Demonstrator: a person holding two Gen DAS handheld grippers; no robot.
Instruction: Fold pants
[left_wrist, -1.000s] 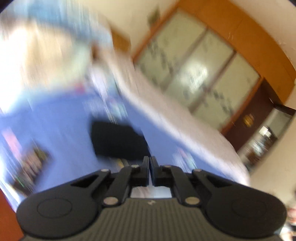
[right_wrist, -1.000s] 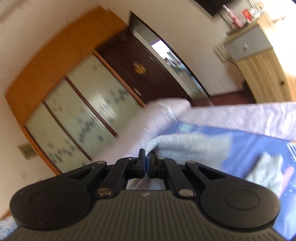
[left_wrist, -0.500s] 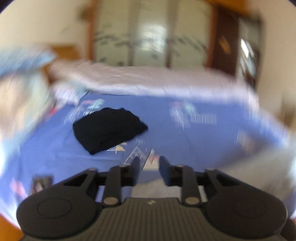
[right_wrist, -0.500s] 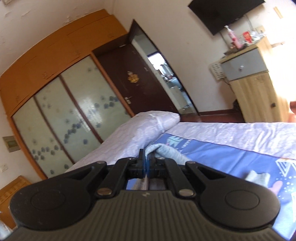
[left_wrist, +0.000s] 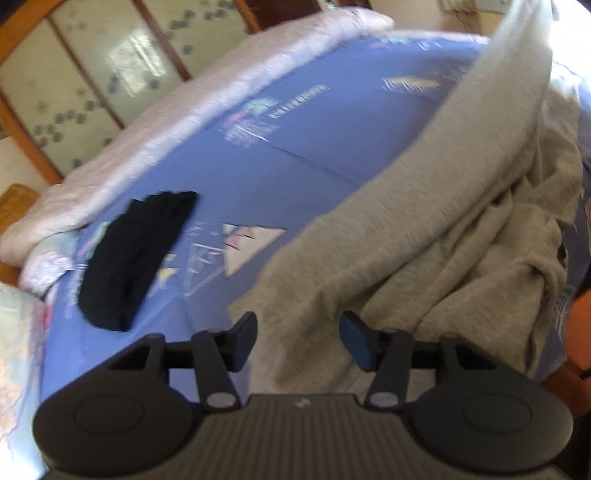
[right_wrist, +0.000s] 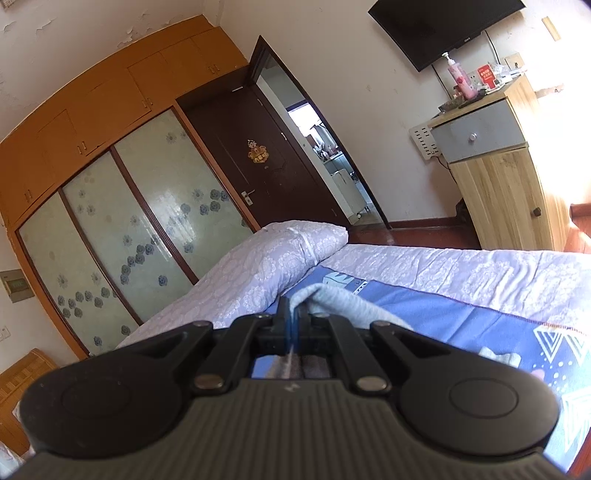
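Observation:
Grey pants (left_wrist: 424, 236) lie rumpled on the blue patterned bedsheet (left_wrist: 295, 155), one leg stretched up toward the top right of the left wrist view. My left gripper (left_wrist: 298, 334) hovers over the lower end of that cloth. Its jaws are opening, and the grey fabric lies under the gap without the pads pressing on it. My right gripper (right_wrist: 293, 317) is shut on a fold of the grey pants (right_wrist: 343, 302), held above the sheet (right_wrist: 461, 325) in the right wrist view.
A folded black garment (left_wrist: 133, 258) lies on the sheet to the left. A rolled lilac quilt (left_wrist: 177, 133) runs along the far edge of the bed. Beyond stand a sliding-door wardrobe (right_wrist: 140, 221), a dark door (right_wrist: 251, 155) and a wooden cabinet (right_wrist: 502, 173).
The left gripper swung down from facing the room to over the grey pants, rolling as it went, and its jaws went from shut to apart. The right gripper kept its grip and barely moved.

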